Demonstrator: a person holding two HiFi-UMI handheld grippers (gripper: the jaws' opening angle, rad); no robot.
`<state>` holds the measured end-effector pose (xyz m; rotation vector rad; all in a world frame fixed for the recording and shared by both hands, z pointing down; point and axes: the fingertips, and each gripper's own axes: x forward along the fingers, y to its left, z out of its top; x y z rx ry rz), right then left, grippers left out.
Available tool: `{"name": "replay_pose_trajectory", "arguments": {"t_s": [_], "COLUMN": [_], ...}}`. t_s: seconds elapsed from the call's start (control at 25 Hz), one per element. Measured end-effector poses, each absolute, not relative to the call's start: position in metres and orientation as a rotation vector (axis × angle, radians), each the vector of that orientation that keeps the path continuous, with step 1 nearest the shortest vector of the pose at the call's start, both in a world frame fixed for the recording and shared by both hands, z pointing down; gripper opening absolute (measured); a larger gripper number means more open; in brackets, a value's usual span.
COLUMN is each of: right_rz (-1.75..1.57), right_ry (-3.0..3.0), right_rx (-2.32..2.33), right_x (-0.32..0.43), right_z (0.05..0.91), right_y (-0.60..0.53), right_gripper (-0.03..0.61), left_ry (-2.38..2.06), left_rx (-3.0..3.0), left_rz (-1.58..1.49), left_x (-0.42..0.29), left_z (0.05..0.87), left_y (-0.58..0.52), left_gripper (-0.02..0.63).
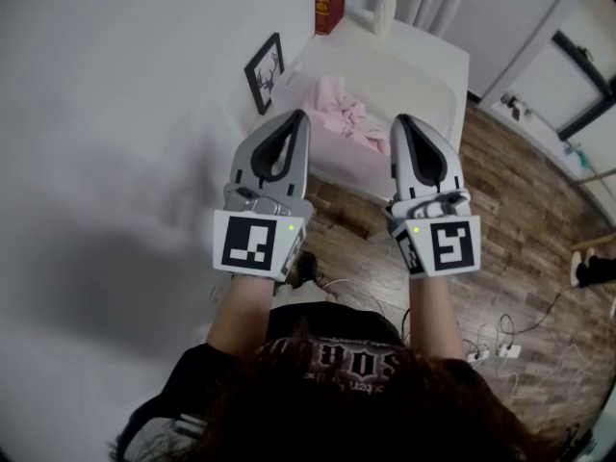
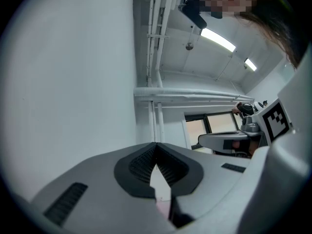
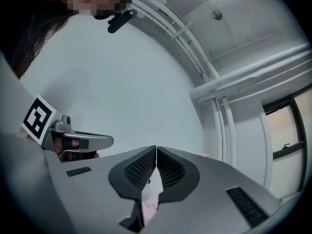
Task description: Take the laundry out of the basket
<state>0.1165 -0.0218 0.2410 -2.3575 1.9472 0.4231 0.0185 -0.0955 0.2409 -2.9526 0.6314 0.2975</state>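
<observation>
Pink laundry lies bunched in a white basket on a white table, at the top centre of the head view. My left gripper and right gripper are held side by side in front of the basket, their tips over its near rim. Both are shut with nothing between the pads. The left gripper view shows its jaws closed tip to tip, with a bit of pink showing through the gap behind them. The right gripper view shows the same of its own jaws.
Behind the basket stand a red book and a vase of flowers. A framed picture leans at the table's left, against the white wall. Cables and a power strip lie on the wood floor, with shoes at the right.
</observation>
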Motion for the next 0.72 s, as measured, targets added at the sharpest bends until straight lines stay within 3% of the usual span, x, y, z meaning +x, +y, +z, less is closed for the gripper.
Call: {"name": "replay_pose_trajectory", "arguments": {"t_s": [0.72], "right_rz": [0.353], "right_ry": [1.952], "right_rx": [-2.417], "right_x": [0.173], "right_z": [0.249], "right_y": [-0.136], "right_gripper": [0.028], "left_ry": [0.542], "left_rx": [-2.96], "left_rz": [0.3], "left_x": [0.076], "left_z": [0.233], "left_y": [-0.204], "left_gripper": [0.0]}}
